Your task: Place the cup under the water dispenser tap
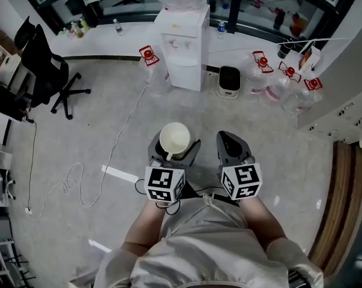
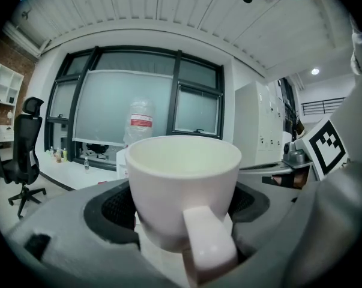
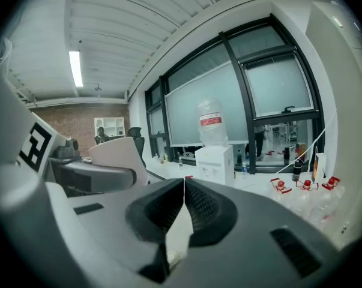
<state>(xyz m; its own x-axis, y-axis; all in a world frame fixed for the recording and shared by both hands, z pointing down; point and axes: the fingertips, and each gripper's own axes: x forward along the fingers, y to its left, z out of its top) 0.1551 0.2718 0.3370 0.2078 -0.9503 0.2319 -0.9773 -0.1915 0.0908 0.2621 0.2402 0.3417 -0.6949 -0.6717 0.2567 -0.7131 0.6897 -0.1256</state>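
Note:
A white cup [image 1: 174,139] [image 2: 184,188] stands upright between the jaws of my left gripper [image 1: 173,146] [image 2: 184,212], which is shut on it, handle turned toward the camera. My right gripper [image 1: 232,144] [image 3: 183,198] is beside it, shut and empty, its pads meeting at the tips. The white water dispenser [image 1: 182,44] [image 3: 215,161] [image 2: 122,161] with a bottle on top stands ahead against the window wall, well away from both grippers. Its taps [image 1: 176,44] sit above a recess in its front.
Several empty water bottles with red caps [image 1: 284,80] lie on the floor right of the dispenser, one more [image 1: 149,59] to its left. A black bin [image 1: 229,80] stands beside it. A black office chair [image 1: 45,71] and a white cable [image 1: 117,143] are at the left.

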